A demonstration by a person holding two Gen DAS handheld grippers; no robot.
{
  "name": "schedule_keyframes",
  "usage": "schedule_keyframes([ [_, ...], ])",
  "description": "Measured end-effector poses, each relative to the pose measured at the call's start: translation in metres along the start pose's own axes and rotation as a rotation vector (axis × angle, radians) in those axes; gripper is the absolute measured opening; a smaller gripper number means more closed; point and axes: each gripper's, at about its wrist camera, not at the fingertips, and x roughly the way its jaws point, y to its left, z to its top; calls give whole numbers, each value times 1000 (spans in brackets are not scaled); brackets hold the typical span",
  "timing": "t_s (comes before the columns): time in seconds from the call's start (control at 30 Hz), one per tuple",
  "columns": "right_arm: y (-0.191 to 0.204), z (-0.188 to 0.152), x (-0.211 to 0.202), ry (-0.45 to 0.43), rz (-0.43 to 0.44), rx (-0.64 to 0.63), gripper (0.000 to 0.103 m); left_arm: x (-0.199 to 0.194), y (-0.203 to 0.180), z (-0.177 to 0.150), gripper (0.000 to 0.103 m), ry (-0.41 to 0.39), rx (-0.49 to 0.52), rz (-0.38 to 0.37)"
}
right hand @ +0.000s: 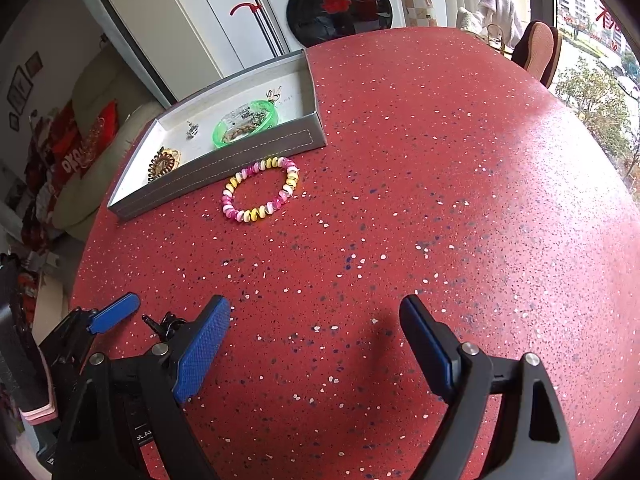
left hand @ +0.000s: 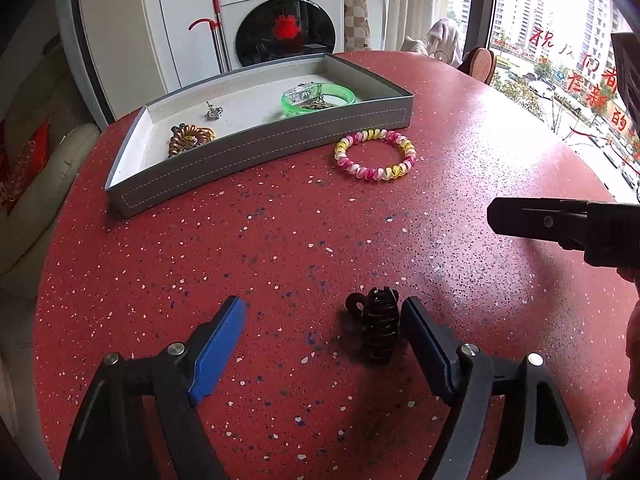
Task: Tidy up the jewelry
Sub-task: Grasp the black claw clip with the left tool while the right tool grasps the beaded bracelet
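A grey tray (left hand: 256, 148) stands at the far left of the red speckled table (left hand: 304, 240); it also shows in the right wrist view (right hand: 240, 156). It holds a green bangle (left hand: 318, 98), a gold coil tie (left hand: 190, 139) and a small silver charm (left hand: 214, 111). A pink, yellow and white coil bracelet (left hand: 375, 155) lies on the table in front of the tray, seen too in the right wrist view (right hand: 260, 189). A black hair claw (left hand: 376, 328) lies between the open fingers of my left gripper (left hand: 322, 320), close to the right pad. My right gripper (right hand: 316, 320) is open and empty.
A washing machine (left hand: 280, 20) and white cabinets stand behind the table. A window runs along the right side. A chair back (right hand: 538, 52) rises past the far table edge. My right gripper's finger (left hand: 536, 220) reaches in from the right in the left wrist view.
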Motion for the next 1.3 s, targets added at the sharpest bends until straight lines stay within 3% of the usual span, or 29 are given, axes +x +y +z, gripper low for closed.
schedule_keyframes([
  [0.17,3,10,6,1,-8,-14,89,-3,-6,0,67,-14,16,-46],
  [0.2,5,12,7,1,-10,-18,89,-4,-7,-1,52,-21,24,-46],
  [0.23,6,14,9,0,-12,-22,89,-5,-9,-1,45,-24,32,-48],
  [0.47,16,38,24,-9,-42,-33,89,-13,8,-3,45,-20,-50,-70],
  [0.63,22,60,45,-4,-66,-30,88,-25,28,-4,45,-44,-89,-38],
  [0.77,33,69,64,16,-101,-66,78,-32,43,-2,45,-56,-117,-15],
  [0.93,48,63,68,-5,-209,-192,64,-35,53,-1,45,-64,-134,-13],
  [1.0,48,61,65,-8,-204,-201,44,-33,54,0,45,-62,-137,-16],
  [1.03,47,61,63,-5,-201,-202,39,-32,54,0,45,-60,-139,-17],
  [1.07,47,61,62,-5,-197,-205,20,-31,54,1,45,-57,-141,-19],
  [1.1,46,60,61,-3,-193,-202,10,-29,53,1,45,-55,-143,-20],
  [1.3,41,55,44,-30,-153,-177,10,-29,60,2,45,-55,-161,-23],
])
